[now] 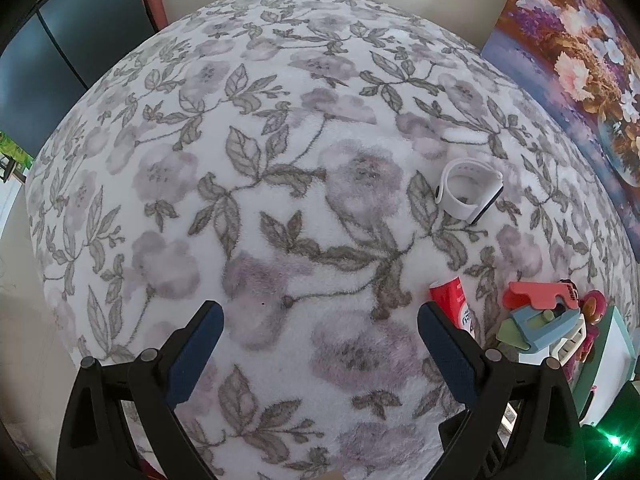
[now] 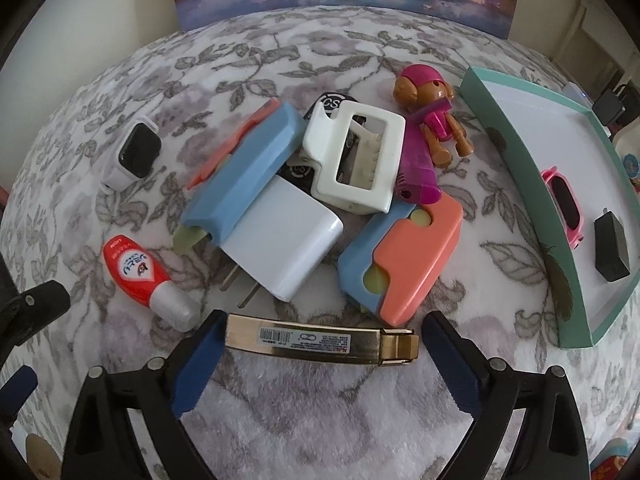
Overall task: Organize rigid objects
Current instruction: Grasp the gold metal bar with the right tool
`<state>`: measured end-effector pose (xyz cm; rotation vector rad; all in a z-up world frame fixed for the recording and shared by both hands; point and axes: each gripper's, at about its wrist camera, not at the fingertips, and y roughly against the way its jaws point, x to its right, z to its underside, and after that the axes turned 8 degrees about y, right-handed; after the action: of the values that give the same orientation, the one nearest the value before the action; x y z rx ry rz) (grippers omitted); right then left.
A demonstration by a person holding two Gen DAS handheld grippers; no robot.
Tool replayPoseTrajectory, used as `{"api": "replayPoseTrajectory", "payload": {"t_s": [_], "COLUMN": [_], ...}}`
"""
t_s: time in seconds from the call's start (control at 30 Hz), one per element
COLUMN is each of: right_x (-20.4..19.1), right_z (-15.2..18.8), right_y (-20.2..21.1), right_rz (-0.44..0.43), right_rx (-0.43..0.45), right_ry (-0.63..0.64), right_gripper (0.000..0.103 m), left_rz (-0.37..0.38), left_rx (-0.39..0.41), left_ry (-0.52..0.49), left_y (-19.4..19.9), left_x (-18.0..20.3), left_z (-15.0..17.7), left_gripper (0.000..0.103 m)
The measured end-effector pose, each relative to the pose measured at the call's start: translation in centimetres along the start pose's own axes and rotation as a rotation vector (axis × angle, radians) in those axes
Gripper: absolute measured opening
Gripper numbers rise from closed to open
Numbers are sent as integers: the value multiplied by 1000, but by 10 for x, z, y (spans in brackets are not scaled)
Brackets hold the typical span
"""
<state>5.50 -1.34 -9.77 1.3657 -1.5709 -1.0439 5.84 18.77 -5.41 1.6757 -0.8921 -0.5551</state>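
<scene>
Two smartwatches (image 2: 134, 155), two chargers (image 2: 280, 240)

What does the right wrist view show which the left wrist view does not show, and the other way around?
Only the right wrist view shows the gold hair clip between the open right gripper fingers, the white charger, the white claw clip and the pink sunglasses inside the teal box. Only the left wrist view shows the open left gripper over bare blanket. Both show the white smartwatch, the red bottle, the dog figure and the flower painting.
</scene>
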Motion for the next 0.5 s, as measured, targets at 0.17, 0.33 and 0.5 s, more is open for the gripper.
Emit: {"api": "replayPoseTrajectory", "payload": {"t_s": [0.17,0.33,0.5], "right_x": [7,15,28], "right_z": [-1,-2,-4], "right_y": [4,4,6], "right_rz": [-10,-32,-56], "right_rx": [-10,-23,-45], "right_ry": [-5,-9,-21], "right_gripper": [86,84,84], "left_rz": [-5,-5,10], "left_rx": [-15,-21,-35], "left_ry": [-8,-17,-37], "left_y": [-4,-7,-10], "left_x": [1,2,5], "left_z": [1,4,5], "left_gripper": [98,98,98]}}
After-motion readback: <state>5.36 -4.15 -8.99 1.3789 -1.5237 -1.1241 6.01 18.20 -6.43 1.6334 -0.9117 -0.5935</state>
